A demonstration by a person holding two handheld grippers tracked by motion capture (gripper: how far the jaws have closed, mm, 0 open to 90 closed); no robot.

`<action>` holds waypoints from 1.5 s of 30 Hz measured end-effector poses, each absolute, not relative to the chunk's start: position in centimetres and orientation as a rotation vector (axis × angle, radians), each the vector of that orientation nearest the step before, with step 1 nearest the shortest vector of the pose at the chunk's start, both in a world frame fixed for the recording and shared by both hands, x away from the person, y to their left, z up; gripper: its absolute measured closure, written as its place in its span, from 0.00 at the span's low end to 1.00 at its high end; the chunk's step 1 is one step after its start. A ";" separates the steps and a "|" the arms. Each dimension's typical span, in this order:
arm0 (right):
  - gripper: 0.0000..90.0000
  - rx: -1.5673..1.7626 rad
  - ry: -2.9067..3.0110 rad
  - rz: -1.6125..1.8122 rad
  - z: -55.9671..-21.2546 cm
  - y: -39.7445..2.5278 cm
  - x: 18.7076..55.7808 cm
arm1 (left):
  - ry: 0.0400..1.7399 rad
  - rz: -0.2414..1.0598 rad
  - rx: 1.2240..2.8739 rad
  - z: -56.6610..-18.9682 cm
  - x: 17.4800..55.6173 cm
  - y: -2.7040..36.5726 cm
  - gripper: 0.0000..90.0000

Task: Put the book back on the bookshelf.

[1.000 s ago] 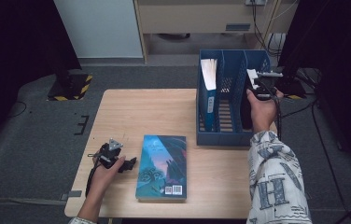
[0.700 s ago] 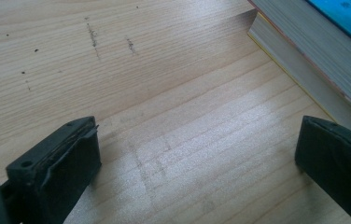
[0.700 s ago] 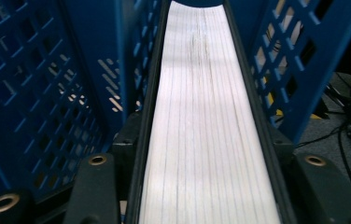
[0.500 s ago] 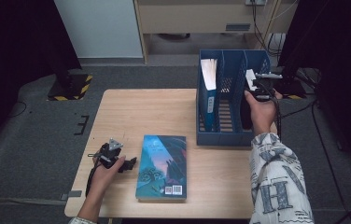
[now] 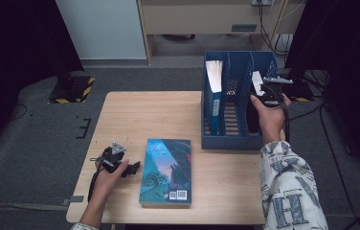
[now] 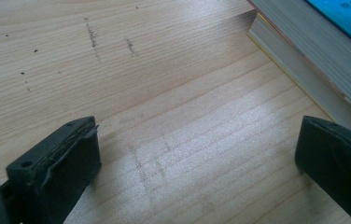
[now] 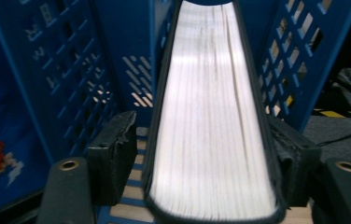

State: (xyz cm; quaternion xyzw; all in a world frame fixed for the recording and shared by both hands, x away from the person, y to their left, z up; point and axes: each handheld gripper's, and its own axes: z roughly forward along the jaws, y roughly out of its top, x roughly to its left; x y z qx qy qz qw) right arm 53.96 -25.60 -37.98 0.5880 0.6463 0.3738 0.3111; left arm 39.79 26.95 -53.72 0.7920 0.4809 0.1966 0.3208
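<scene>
Dark-covered book (image 7: 213,121) stands on edge in the right-hand compartment of the blue file rack (image 5: 238,139) at the upper right of the high view, its page edges facing up and toward the camera, its long axis running front to back along the slot. Right hand-held gripper (image 5: 263,93) clamps it from both sides, jaws pressed on the covers. Left hand-held gripper (image 5: 131,168) rests spread wide on the wooden surface (image 5: 159,115) at lower left, just beside a teal book (image 5: 166,170) lying flat, long axis pointing away.
</scene>
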 end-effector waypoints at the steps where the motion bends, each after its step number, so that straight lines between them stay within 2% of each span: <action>1: 0.33 1.551 1.709 0.993 -38.0 -25.6 53.8 | 1.263 0.516 2.080 -53.7 39.8 27.0 0.00; 2: 0.28 1.549 1.726 0.997 -37.8 -25.6 53.6 | 1.262 0.516 2.082 -53.7 39.8 27.0 0.00; 7: 0.19 1.528 1.699 0.968 -37.3 -25.6 52.8 | 1.262 0.516 2.082 -53.7 39.8 27.0 0.00; 13: 0.14 1.535 1.710 0.975 -37.5 -26.0 52.0 | 1.263 0.517 2.080 -53.7 39.8 26.9 0.00; 22: 0.08 1.536 1.735 1.067 -37.8 -27.3 48.9 | 1.263 0.517 2.080 -53.7 39.8 26.9 0.00; 29: 0.07 1.497 1.766 1.190 -39.0 -27.6 45.7 | 1.264 0.516 2.081 -53.7 39.8 26.9 0.00; 45: 0.08 1.438 1.831 1.262 -41.1 -25.0 42.7 | 1.266 0.516 2.079 -53.7 39.9 26.8 0.00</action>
